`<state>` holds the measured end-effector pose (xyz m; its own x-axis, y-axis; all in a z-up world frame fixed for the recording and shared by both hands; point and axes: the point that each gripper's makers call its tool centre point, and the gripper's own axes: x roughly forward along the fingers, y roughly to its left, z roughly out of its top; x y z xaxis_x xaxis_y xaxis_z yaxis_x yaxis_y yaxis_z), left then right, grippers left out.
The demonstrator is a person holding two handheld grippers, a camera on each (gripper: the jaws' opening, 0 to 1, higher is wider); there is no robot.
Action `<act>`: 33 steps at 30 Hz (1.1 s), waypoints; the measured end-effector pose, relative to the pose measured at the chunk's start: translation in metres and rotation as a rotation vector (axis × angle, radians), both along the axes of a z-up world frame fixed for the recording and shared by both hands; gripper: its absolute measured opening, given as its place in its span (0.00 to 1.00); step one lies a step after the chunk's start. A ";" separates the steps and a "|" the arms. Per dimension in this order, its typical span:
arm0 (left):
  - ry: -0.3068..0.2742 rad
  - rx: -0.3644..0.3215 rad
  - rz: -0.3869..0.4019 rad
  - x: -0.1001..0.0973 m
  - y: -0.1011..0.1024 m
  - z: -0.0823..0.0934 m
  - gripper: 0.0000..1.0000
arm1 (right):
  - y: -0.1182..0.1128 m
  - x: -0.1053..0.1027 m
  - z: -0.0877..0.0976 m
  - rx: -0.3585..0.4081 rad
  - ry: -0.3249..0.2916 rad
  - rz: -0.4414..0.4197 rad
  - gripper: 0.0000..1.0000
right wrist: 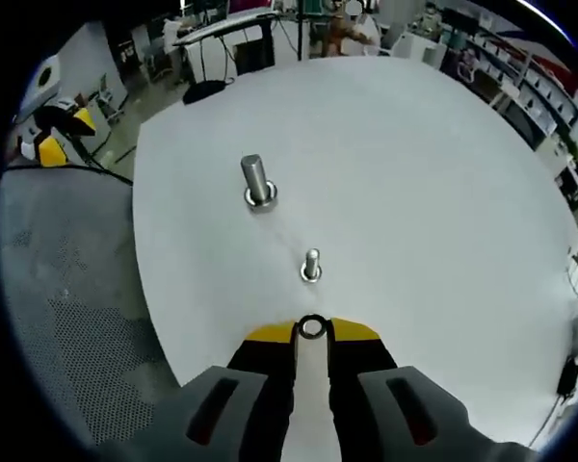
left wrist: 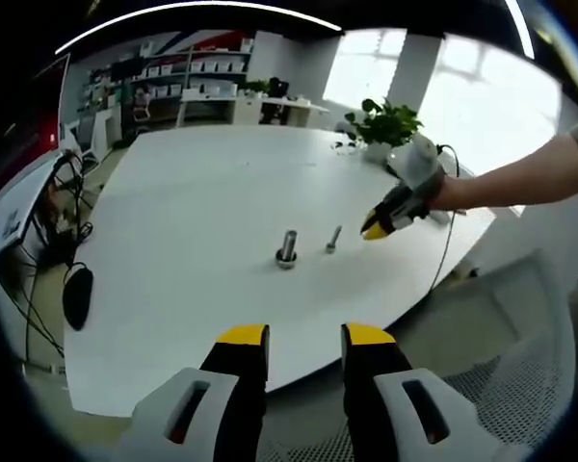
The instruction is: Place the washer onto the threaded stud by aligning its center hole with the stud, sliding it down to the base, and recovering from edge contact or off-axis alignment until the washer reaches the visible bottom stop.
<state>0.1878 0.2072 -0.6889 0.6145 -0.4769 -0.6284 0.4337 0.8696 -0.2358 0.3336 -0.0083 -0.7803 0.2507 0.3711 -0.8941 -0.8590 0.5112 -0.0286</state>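
In the right gripper view, the right gripper (right wrist: pixel 311 332) with yellow-tipped black jaws is clenching a small dark metal ring washer (right wrist: pixel 311 327) between its jaw tips, holding it above the round white table (right wrist: pixel 443 192). The washer is sitting just short of the small upright threaded steel stud (right wrist: pixel 311 265), which is standing on the table directly ahead of the jaws; washer and stud are near each other but apart. A larger smooth steel cylinder on a flanged base (right wrist: pixel 257 182) is standing farther along the table, beyond the stud. A grey mesh chair back (right wrist: pixel 67 318) is showing beside the table edge.

In the left gripper view, the left gripper (left wrist: pixel 305 337) is hovering off the near edge of the table (left wrist: pixel 193 221), its jaws standing parted with nothing between them. The stud (left wrist: pixel 333 240) and the cylinder (left wrist: pixel 287 247) are standing side by side, close together at mid-table. The right gripper (left wrist: pixel 376 227) is reaching in over the table, carried by a person's hand (left wrist: pixel 449 192), its yellow tips pointing toward the stud. A green potted plant (left wrist: pixel 385 123) is sitting at the far table edge.
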 end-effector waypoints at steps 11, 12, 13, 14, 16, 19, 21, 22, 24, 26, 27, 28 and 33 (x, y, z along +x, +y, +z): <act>-0.008 -0.005 0.000 0.000 -0.001 0.001 0.28 | 0.029 0.016 0.007 0.002 -0.025 0.061 0.13; -0.008 -0.006 0.000 0.000 -0.001 0.001 0.28 | 0.031 0.017 0.006 -0.002 -0.027 0.069 0.13; -0.008 -0.006 0.000 0.000 -0.001 0.001 0.28 | 0.031 0.018 0.005 -0.005 -0.025 0.072 0.13; -0.009 -0.005 -0.001 0.000 -0.001 0.001 0.28 | 0.032 0.018 0.005 -0.007 -0.025 0.076 0.13; -0.008 -0.007 -0.001 0.000 -0.001 0.001 0.28 | 0.033 0.018 0.005 -0.009 -0.022 0.080 0.13; -0.009 -0.006 -0.003 0.000 -0.001 0.002 0.28 | 0.033 0.019 0.004 -0.012 -0.020 0.085 0.13; -0.008 -0.007 -0.004 0.000 -0.002 0.002 0.28 | 0.033 0.019 0.002 -0.016 -0.013 0.087 0.13; -0.008 -0.006 -0.005 0.000 -0.002 0.002 0.28 | 0.032 0.019 0.001 -0.019 -0.010 0.088 0.13; -0.009 -0.007 -0.005 0.000 -0.002 0.002 0.28 | 0.032 0.020 0.001 -0.019 -0.008 0.088 0.13; -0.009 -0.007 -0.005 0.000 -0.002 0.002 0.28 | 0.033 0.019 0.001 -0.020 -0.006 0.090 0.13; -0.009 -0.007 -0.005 0.000 -0.002 0.002 0.28 | 0.033 0.020 0.000 -0.024 -0.003 0.092 0.13; -0.009 -0.007 -0.006 0.000 -0.002 0.002 0.28 | 0.033 0.020 -0.001 -0.027 0.000 0.093 0.13; -0.009 -0.007 -0.006 0.000 -0.002 0.001 0.28 | 0.035 0.020 -0.008 -0.044 0.017 0.103 0.13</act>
